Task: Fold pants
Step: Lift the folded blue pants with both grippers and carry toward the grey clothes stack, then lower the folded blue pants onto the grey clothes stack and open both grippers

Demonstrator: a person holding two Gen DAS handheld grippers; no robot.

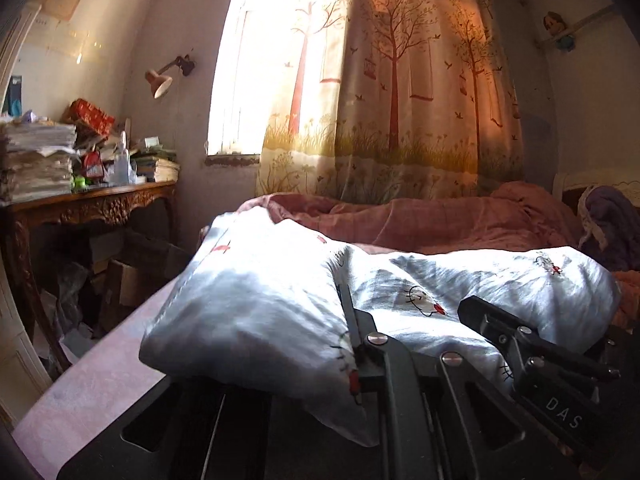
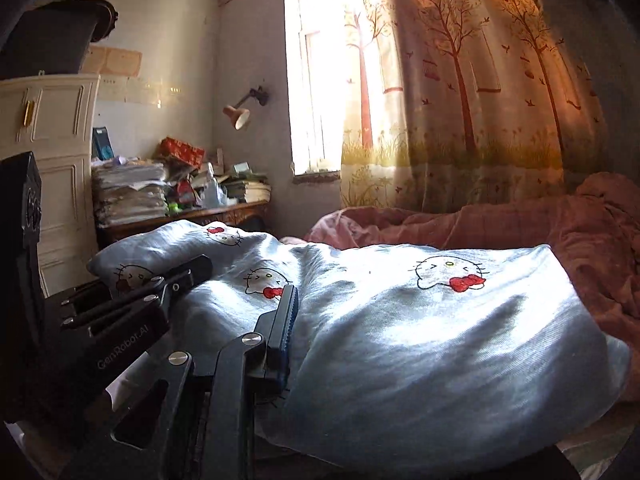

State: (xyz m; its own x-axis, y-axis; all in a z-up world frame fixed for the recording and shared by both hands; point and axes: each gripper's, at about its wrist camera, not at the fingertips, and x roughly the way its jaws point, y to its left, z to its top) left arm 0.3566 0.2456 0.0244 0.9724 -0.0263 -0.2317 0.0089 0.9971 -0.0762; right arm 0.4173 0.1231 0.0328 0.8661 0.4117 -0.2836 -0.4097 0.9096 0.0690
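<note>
Light blue pants [image 1: 256, 300] printed with cartoon cats and red bows lie bunched on the bed, one half folded over the other. In the left wrist view my left gripper [image 1: 368, 300] is shut on a fold of the pants. One finger [image 1: 347, 312] shows and cloth drapes over the other. Close on its right is my right gripper [image 1: 476, 310]. In the right wrist view my right gripper [image 2: 268, 300] is shut on the pants [image 2: 420, 340] near their middle, its blue-padded finger [image 2: 289, 312] pressed into the cloth. My left gripper [image 2: 196, 268] lies close on its left.
A crumpled pink duvet [image 2: 500, 224] lies behind the pants, on a pale pink sheet [image 1: 100, 380]. At the left stand a carved wooden desk [image 1: 92, 200] piled with papers and a cream cabinet [image 2: 56, 128]. A tree-print curtain [image 1: 400, 100] half covers the bright window.
</note>
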